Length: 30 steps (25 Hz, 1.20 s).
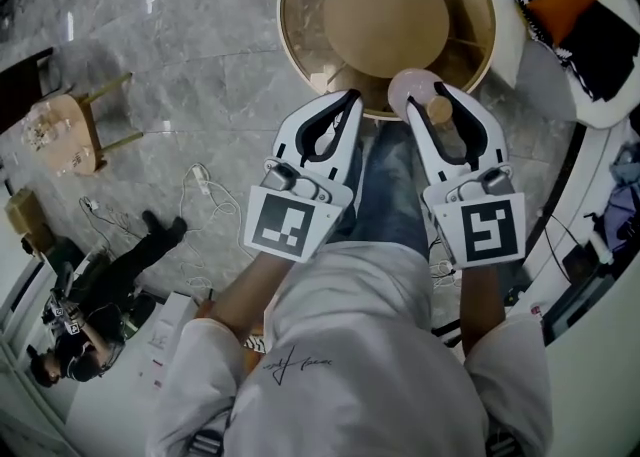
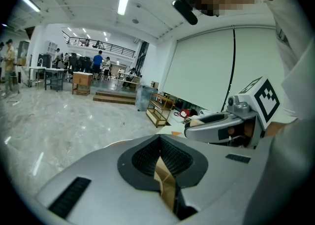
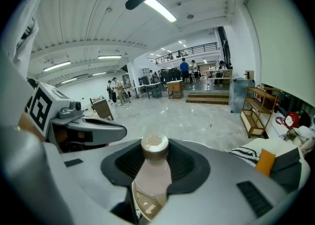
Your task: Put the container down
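The container is a pale pink bottle (image 1: 411, 89) with a tan cap (image 1: 440, 108). My right gripper (image 1: 432, 98) is shut on it, over the near rim of the round glass-topped table (image 1: 297, 30). In the right gripper view the bottle (image 3: 153, 172) stands between the jaws with its cap (image 3: 155, 143) pointing away from the camera. My left gripper (image 1: 351, 97) is beside it on the left, jaws shut with nothing held. In the left gripper view its jaws (image 2: 160, 140) meet at the tip, and the right gripper (image 2: 216, 123) shows to the right.
A wooden stool (image 1: 65, 130) and white cables (image 1: 205, 190) are on the marble floor at left. A person (image 1: 100, 305) sits low at the bottom left. A sofa with an orange cushion (image 1: 563, 0) curves round the right side. A wooden shelf (image 3: 258, 108) stands further off.
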### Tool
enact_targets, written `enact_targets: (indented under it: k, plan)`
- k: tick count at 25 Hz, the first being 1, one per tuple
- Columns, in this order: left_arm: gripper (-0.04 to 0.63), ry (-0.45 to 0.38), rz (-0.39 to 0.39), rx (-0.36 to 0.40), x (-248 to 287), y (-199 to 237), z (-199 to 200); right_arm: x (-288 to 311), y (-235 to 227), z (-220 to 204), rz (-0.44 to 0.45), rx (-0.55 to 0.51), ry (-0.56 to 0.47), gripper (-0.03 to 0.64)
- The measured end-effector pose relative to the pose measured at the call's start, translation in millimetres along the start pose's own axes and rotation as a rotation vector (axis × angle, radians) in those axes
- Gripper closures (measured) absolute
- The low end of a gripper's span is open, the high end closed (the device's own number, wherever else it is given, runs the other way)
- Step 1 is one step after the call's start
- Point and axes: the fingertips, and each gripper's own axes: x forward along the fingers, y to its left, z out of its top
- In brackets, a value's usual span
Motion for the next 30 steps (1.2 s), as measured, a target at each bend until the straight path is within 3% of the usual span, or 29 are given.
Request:
enact_targets:
  k: [18,30]
  plan:
    - [0.578,0.013,0.025,0.004,37,9,-20,23,-21,-37,0.031,0.003,0.043,0.474]
    - [0.578,0.037,0.053,-0.007,48,22,-47,45,-21,-60,0.08,-0.049,0.068,0.474]
